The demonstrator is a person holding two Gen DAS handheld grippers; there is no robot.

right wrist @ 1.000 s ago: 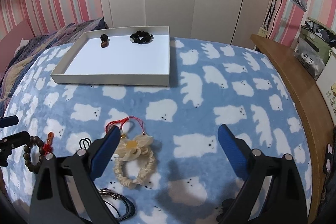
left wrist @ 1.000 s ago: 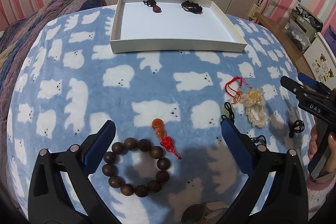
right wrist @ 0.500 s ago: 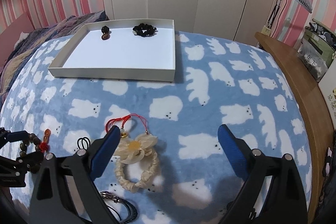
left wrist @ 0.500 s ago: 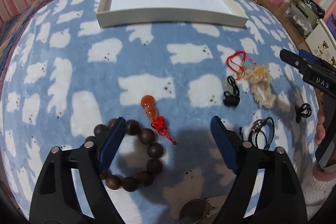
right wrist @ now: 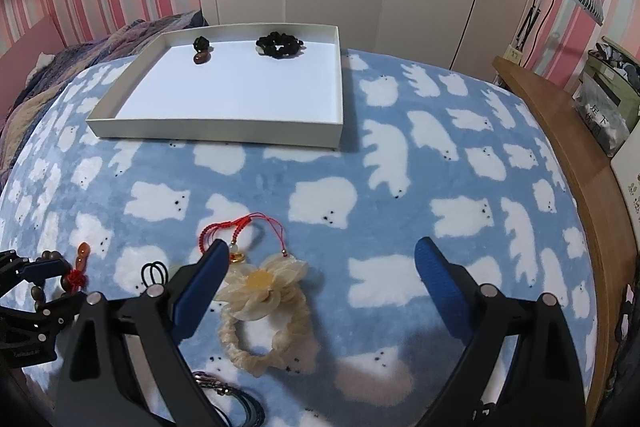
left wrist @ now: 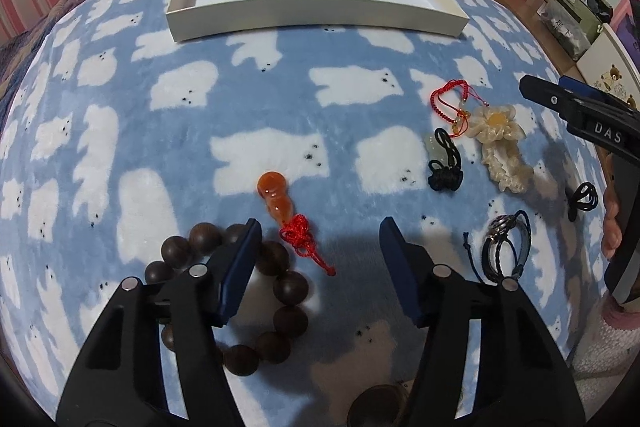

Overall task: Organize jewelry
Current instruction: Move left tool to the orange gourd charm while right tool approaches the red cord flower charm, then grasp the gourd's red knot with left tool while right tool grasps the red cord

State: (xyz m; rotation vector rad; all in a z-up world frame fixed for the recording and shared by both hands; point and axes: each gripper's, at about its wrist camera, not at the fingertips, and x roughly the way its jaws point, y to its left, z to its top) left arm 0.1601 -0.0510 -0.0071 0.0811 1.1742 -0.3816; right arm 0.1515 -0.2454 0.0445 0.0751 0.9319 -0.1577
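Gourd charm (left wrist: 278, 201) lies on the blanket (left wrist: 260, 99) between the left gripper's (left wrist: 318, 259) closing jaws, untouched, long axis running away from them; beads (left wrist: 276, 259) sit under the left pad; right gripper (right wrist: 320, 279) spread over the scrunchie (right wrist: 264, 307)

Bare blanket (left wrist: 280, 75) between bead bracelet (left wrist: 280, 287) and tray (left wrist: 312, 13)
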